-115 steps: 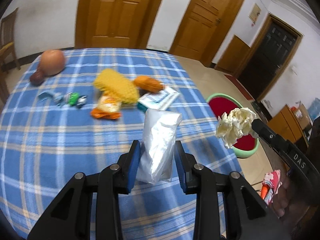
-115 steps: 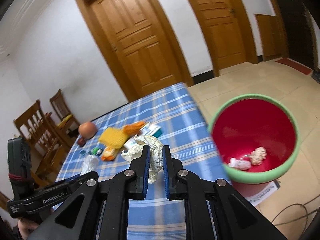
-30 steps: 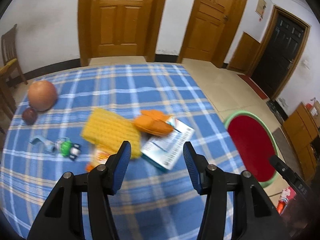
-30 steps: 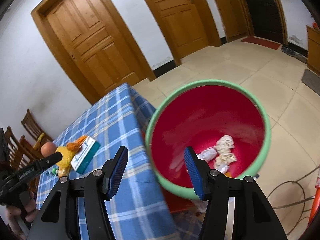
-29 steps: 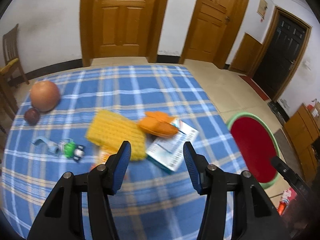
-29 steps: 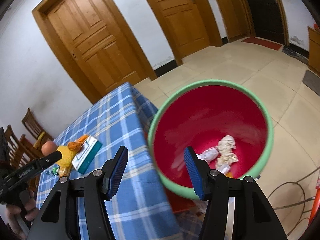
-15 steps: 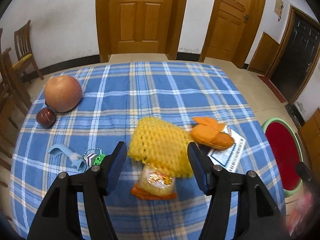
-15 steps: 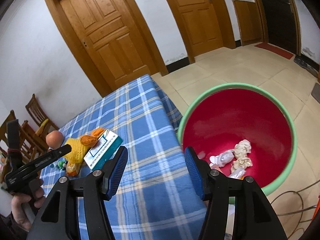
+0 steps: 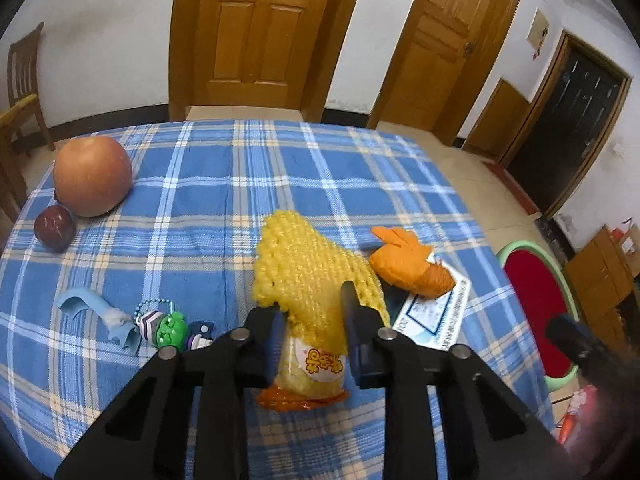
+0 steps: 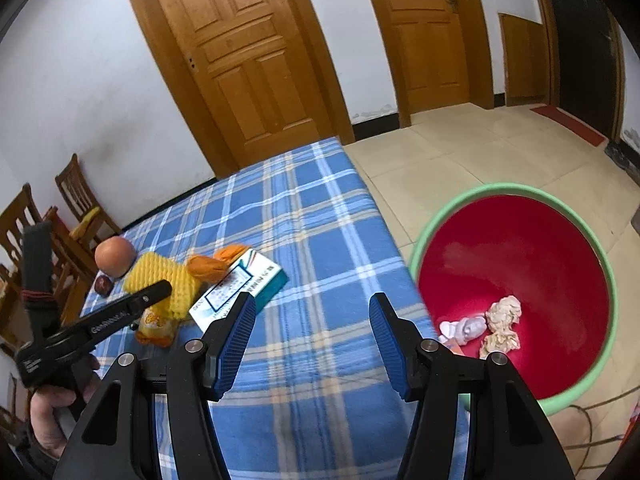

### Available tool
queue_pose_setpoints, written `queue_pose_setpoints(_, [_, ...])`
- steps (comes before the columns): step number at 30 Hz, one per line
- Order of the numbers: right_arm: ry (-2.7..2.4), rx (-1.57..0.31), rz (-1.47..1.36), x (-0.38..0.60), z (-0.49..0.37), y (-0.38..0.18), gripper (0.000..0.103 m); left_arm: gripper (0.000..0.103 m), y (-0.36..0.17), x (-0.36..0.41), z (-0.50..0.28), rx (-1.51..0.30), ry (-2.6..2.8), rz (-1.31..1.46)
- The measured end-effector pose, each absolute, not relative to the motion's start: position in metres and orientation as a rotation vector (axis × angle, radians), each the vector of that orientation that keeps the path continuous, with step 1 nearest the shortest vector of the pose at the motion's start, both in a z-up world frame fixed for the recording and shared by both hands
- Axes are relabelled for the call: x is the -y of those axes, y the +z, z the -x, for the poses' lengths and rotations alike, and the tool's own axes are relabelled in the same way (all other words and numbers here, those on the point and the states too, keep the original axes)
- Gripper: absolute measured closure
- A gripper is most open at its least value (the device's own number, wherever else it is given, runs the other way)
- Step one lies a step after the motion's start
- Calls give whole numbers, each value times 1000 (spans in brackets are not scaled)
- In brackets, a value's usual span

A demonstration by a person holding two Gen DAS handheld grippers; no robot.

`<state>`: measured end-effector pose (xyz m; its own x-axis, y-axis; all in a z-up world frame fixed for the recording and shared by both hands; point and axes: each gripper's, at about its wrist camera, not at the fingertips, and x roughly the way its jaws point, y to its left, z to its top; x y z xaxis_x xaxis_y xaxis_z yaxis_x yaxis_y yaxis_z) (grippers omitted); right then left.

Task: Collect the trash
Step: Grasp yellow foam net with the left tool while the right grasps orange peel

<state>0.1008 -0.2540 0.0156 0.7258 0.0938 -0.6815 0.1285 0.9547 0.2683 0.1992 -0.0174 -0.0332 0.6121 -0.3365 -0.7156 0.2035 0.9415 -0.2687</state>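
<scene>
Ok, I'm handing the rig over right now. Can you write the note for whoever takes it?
Left gripper: jaws either side of the snack packet on the table; can't tell if it is clamped yet.
Right gripper: open, empty, above the table edge beside the bin.
Done: crumpled paper and a plastic wad lie in the bin on the floor.
Left: snack packet, yellow foam net lying over it, orange wrapper, and probably the box under that.
</scene>
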Motion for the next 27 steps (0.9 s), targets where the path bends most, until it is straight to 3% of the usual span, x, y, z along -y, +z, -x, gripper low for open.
queue_pose_setpoints(2, [-6,-768,-299,248,-106,15,43,93,-32,13,-199,-847,-320,186])
queue_pose_setpoints(27, [177,-852,-180,167,-193,-13,43,94,-27,-28,-199,-788,-225,292])
